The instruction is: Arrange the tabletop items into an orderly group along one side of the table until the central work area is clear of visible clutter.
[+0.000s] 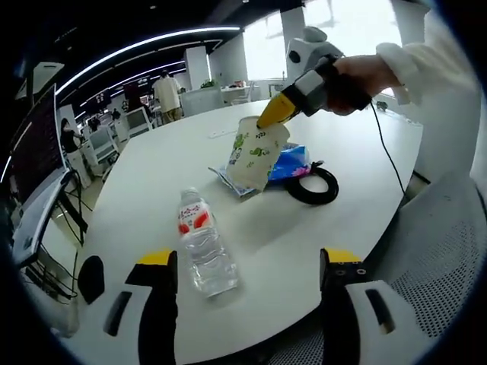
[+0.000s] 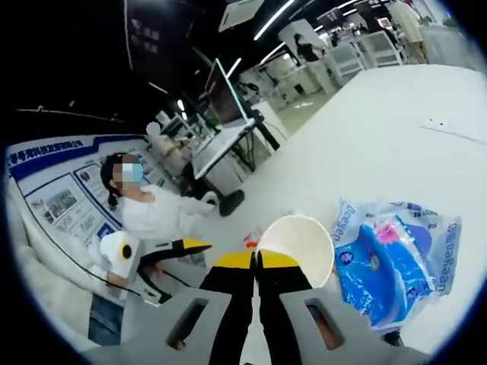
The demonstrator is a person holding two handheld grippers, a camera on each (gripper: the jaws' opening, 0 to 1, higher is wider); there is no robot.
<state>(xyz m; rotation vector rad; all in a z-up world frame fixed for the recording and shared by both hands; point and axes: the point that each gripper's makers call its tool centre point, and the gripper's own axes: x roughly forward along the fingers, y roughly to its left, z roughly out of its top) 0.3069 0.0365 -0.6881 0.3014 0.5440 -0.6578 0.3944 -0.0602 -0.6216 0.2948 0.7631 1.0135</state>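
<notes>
**Paper cup, lifted by its rim; tabletop clearing in progress**

Right gripper [image 2: 256, 262]: jaws pressed together on the rim of the paper cup [image 1: 257, 153]; seen from the left gripper view, the cup hangs tilted, its base low over the blue packet [image 1: 293, 161], near the middle of the tabletop [image 1: 167, 163].

Left gripper [image 1: 247, 262]: jaws spread, holding nothing; hovers at the near edge of the tabletop, the water bottle [image 1: 204, 243] lying between and ahead of its jaws.

Step in hand, as judged: carrying the cup to one side of the tabletop; the rim pinch is thin, so keep the squeeze light enough not to crease the paper, move slowly, bring the cup upright before setting it down, and release only once the base sits flat; place it beside other gathered items, not on top of them.

Cup: white paper with green printed figures; wide mouth, pale and apparently empty inside in the right gripper view; likely light and easily crushed.

Also on the tabletop: a black cable [image 1: 313, 186] coiled just beside the packet; packet blue and white, plastic, lying flat; bottle clear with a red-and-white label, on its side.
</notes>
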